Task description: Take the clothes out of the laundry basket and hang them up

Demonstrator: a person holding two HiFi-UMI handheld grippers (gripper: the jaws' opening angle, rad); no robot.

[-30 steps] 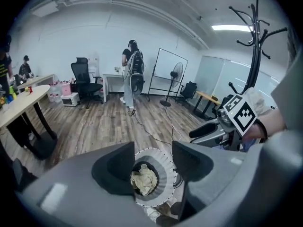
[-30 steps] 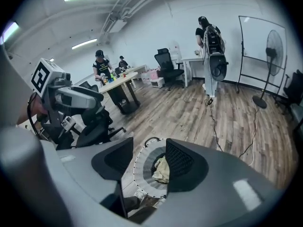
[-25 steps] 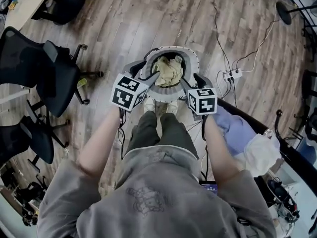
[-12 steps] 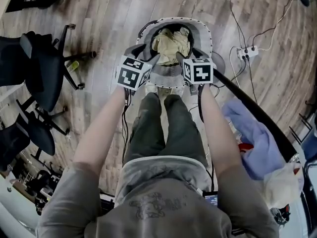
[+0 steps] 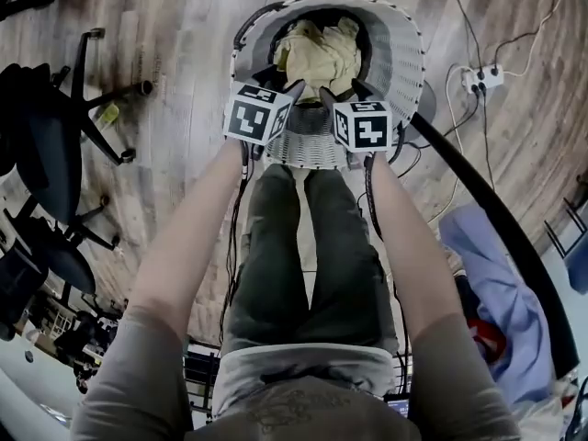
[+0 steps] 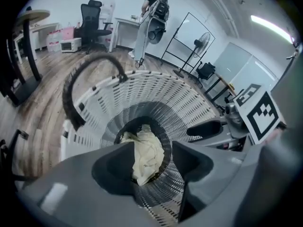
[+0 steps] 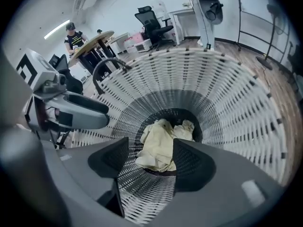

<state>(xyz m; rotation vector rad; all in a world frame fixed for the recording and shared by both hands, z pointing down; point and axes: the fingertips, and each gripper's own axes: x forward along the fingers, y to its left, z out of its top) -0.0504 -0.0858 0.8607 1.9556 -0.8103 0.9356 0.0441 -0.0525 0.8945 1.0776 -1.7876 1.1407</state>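
Observation:
A white slatted laundry basket (image 5: 400, 53) stands on the wood floor in front of my feet, with a crumpled pale yellow garment (image 5: 317, 51) at its bottom. My left gripper (image 5: 287, 88) and right gripper (image 5: 342, 92) hover side by side over the basket's near rim, both open and empty. In the left gripper view the garment (image 6: 146, 155) shows between the spread jaws, deep in the basket (image 6: 156, 91). The same cloth (image 7: 161, 145) lies between the jaws in the right gripper view, with the left gripper (image 7: 71, 110) at the left.
Black office chairs (image 5: 50, 145) stand at the left. A dark rail (image 5: 496, 237) runs along the right, with blue and white clothes (image 5: 510, 283) over it. A power strip with cables (image 5: 482, 79) lies on the floor right of the basket. A black handle (image 6: 78, 86) arches over the basket's left side.
The basket has grown larger and nearer in the head view as I lean over it. Both grippers have moved forward over its near rim, staying open.

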